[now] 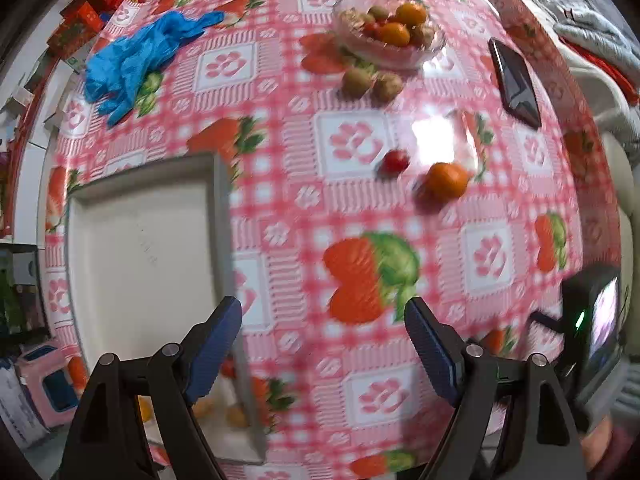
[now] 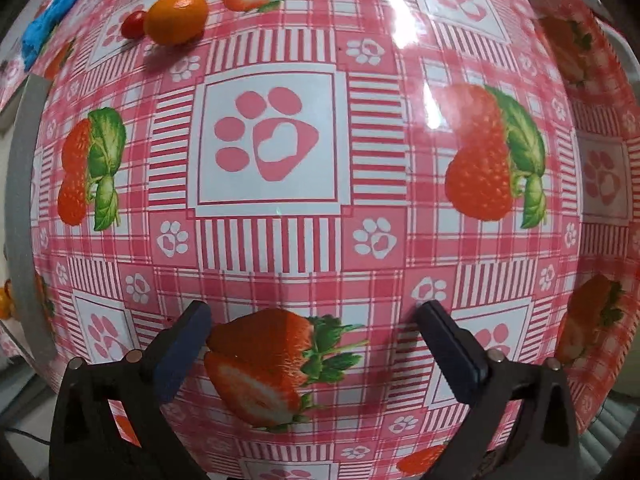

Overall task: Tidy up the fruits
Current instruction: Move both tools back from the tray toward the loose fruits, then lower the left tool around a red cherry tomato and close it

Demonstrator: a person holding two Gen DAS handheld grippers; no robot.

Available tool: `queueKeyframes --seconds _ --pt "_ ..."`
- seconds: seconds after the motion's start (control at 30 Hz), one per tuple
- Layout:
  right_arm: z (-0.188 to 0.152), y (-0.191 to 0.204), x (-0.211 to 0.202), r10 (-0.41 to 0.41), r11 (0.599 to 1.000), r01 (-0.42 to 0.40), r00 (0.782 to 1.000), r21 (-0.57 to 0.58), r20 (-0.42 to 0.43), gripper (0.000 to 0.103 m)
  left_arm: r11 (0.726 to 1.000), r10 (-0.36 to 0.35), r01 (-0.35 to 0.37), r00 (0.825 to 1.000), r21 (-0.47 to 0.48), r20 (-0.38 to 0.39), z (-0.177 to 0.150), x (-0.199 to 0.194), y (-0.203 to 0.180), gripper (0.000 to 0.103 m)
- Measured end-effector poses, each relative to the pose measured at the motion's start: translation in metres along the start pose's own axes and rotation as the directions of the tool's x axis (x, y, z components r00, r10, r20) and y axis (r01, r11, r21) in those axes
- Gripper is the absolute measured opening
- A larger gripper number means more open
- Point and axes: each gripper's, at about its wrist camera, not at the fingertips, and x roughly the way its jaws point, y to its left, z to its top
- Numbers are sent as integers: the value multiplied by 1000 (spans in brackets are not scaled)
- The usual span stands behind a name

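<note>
Left wrist view: left hand-held gripper [image 1: 322,344] is seen released, jaws apart with nothing between them, pointed down at the worktop [image 1: 400,216], which is covered by a pink checked cloth. It is parked just right of the white tray [image 1: 144,240], probably because the tray is the drop-off: a few orange pieces are glimpsed near the tray's bottom edge, behind the left finger, too blurred to identify. The tray's upper part is bare. A glass bowl [image 1: 390,34] holding mixed fruit is set at the far side, with two kiwis [image 1: 372,82] lying just in front of it, touching each other. A cherry tomato [image 1: 395,161] and a tangerine [image 1: 447,181] lie loose mid-cloth, close together, so they are judged still to be sorted. A blue glove [image 1: 132,58] and a phone [image 1: 516,82] are left out of the way at the edges. Right wrist view: right hand-held gripper [image 2: 316,344] is seen released at full width, empty, low over bare cloth. The tangerine [image 2: 176,18] and the tomato [image 2: 133,24] are seen side by side at top left, well apart from the jaws; a wide opening suits the tangerine as a likely next pick.
</note>
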Motion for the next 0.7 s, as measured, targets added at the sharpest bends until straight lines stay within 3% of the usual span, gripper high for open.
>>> queueKeyframes --seconds 0.47,0.7 --pt "-12 2 -4 -3 1000 3 998 4 68 103 972 -92 85 996 -220 -20 78 47 -11 84" --pt "-12 1 -5 -2 1000 2 997 4 74 103 972 -71 65 997 -224 -21 99 69 -24 84"
